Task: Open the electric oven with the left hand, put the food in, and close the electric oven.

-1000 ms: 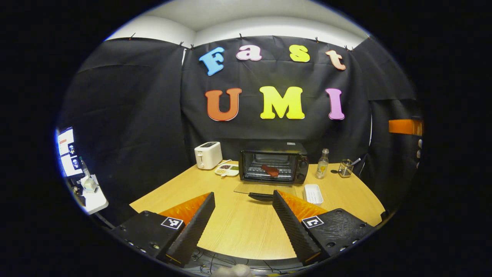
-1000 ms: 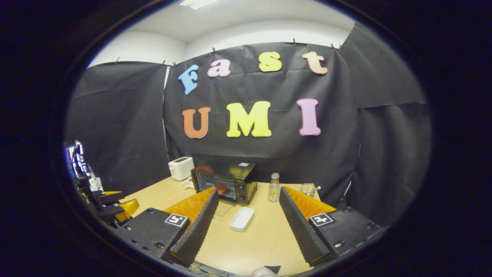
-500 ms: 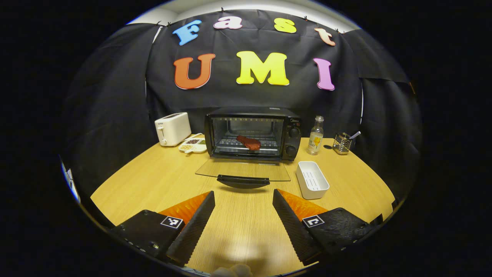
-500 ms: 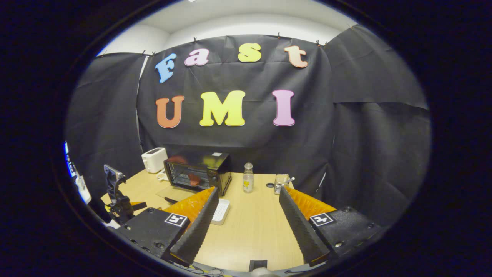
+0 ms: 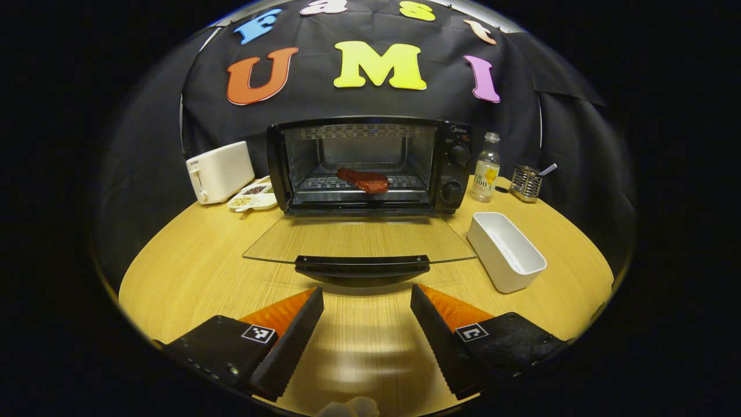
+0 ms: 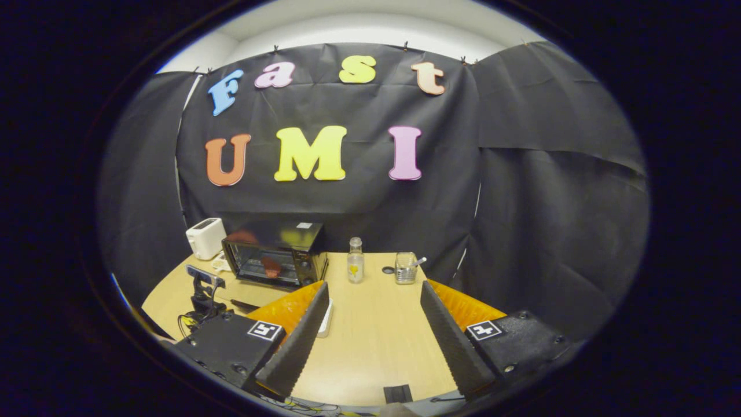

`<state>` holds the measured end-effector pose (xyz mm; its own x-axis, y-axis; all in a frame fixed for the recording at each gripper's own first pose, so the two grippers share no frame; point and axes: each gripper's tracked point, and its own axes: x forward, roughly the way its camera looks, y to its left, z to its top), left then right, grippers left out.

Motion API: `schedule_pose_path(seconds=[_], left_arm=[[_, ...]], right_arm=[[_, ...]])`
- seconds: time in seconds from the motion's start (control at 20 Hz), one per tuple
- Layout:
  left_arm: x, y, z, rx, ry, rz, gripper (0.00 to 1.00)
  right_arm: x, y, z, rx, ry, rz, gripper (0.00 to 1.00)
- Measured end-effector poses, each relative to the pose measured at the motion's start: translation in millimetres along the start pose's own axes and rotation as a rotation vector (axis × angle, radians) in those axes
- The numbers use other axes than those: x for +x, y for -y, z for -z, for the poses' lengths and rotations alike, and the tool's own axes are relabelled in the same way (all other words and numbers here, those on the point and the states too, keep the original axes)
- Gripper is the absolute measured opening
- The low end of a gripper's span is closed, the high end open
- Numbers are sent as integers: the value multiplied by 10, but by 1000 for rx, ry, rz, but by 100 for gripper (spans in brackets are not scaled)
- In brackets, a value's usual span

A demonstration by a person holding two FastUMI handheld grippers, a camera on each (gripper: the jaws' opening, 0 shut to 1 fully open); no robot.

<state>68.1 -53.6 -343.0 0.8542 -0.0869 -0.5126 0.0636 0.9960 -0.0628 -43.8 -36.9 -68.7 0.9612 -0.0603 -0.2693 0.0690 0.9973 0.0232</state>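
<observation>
The oven [image 5: 370, 165] stands open, its glass door [image 5: 359, 238] flat on the table [image 5: 191, 272]; the meat [image 5: 363, 179] lies on the rack inside; left gripper [image 5: 366, 315] gapes empty just before the door handle [image 5: 362, 267] (nothing between them); right gripper [image 6: 373, 324] likewise open, well right of the oven; a white tray [image 5: 505, 250], bottle [image 5: 486, 167] and toaster [image 5: 219, 171] flank the oven.

1. One oven [image 5: 370, 165] is counted at the back of the tabletop [image 5: 191, 272].
2. One piece of meat [image 5: 363, 179] is seen on its rack.
3. One toaster [image 5: 219, 172] is counted.
4. One divided dish [image 5: 253, 198].
5. One bottle [image 5: 487, 167].
6. One wire holder [image 5: 525, 183].
7. One white tray [image 5: 505, 251].
8. Two knobs [image 5: 459, 154] are counted on the oven.
</observation>
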Motion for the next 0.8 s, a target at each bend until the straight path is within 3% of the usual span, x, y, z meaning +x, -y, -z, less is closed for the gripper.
schedule_pose_path(seconds=[0.3,0.35,0.8], left_arm=[[269,-51,153,10,-51,-10,97],[249,-48,125,5,-45,-6,97],[312,-61,-182,28,-4,9,98]], right_arm=[[91,-47,-20,-6,-23,37,96],[101,-69,-32,-7,-25,37,100],[201,-102,-43,14,-15,46,100]])
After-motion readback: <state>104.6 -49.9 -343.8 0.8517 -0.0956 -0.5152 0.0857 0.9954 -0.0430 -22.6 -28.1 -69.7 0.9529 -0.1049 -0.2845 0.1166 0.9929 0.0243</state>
